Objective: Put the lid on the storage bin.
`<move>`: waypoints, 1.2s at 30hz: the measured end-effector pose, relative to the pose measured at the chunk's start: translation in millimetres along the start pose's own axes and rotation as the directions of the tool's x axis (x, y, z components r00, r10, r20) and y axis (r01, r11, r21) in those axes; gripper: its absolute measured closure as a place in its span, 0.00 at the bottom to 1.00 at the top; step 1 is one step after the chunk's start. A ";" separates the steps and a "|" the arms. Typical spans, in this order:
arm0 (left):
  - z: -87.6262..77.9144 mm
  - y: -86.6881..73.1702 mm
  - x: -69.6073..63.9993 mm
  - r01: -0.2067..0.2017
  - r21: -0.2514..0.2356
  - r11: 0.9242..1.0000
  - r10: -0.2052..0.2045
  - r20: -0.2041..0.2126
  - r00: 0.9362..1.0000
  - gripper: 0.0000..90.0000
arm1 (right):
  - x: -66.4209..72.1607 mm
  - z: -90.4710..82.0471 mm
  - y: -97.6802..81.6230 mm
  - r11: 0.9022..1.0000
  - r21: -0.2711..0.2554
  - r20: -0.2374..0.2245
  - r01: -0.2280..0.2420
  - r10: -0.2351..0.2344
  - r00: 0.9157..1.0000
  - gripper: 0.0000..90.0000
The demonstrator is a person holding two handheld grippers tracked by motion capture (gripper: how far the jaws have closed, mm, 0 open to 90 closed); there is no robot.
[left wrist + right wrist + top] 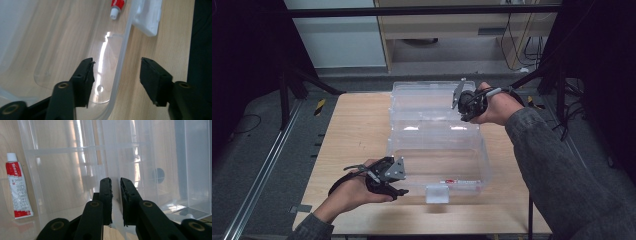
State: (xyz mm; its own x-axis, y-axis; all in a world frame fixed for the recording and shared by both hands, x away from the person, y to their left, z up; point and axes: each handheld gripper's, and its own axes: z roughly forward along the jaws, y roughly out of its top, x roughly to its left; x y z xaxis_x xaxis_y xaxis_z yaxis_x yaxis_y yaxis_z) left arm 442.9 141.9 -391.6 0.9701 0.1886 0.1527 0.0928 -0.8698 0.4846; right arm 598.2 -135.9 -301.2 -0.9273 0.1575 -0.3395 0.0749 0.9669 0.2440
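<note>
On the pale wooden tabletop [357, 130] stands a clear plastic storage box [437, 150] with its lid swung open toward the far edge, and I work at it from two sides. My left hand [349, 192] lies low at the near left corner of the box, palm turned up, forearm coming in from the bottom edge. My left gripper [398, 187] points level toward the front wall. Its jaws stand about half open and straddle the thin clear rim at that corner: one inside the box, one outside over the bare wood, neither pad pressing on the plastic. My right hand [497, 107] reaches across to the far right of the box, wrist bent so that my right gripper [461, 105] points back at the upright lid. Its jaws are narrow, nearly together, pinched on the thin clear edge of the lid, which runs up between the pads in the right gripper view. The box is see-through, with moulded ribs in the lid and a white latch [437, 193] at the middle of its front wall. Inside lies a small red-and-white tube [18, 188] flat on the bottom, near the front wall.
</note>
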 end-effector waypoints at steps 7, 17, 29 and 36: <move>13.8 1.7 2.1 -0.003 0.049 0.999 0.001 0.037 0.999 0.70 | -0.1 0.0 -0.3 1.000 -0.001 0.001 -0.005 0.005 1.000 0.89; 22.2 0.6 5.9 0.009 0.069 0.998 -0.013 0.055 0.998 0.89 | 0.2 0.1 -0.7 1.000 -0.005 0.001 -0.011 0.011 1.000 0.88; 22.2 -0.7 2.8 0.038 0.053 0.998 -0.039 0.026 0.999 0.89 | 1.6 -2.0 1.2 1.000 -0.013 -0.012 0.010 -0.010 1.000 0.92; 23.4 0.1 7.2 0.051 0.052 0.997 -0.052 0.019 0.998 0.89 | -0.3 -1.1 3.2 1.000 -0.006 -0.011 0.011 -0.011 1.000 0.92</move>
State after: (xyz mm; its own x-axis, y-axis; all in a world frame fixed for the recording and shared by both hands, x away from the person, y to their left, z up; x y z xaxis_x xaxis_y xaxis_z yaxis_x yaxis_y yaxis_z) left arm 455.1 132.5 -410.6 0.9681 0.2248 0.1104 0.1539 -0.8816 0.4462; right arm 598.4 -133.1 -299.3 -0.9319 0.1450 -0.3325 0.0628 0.9673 0.2456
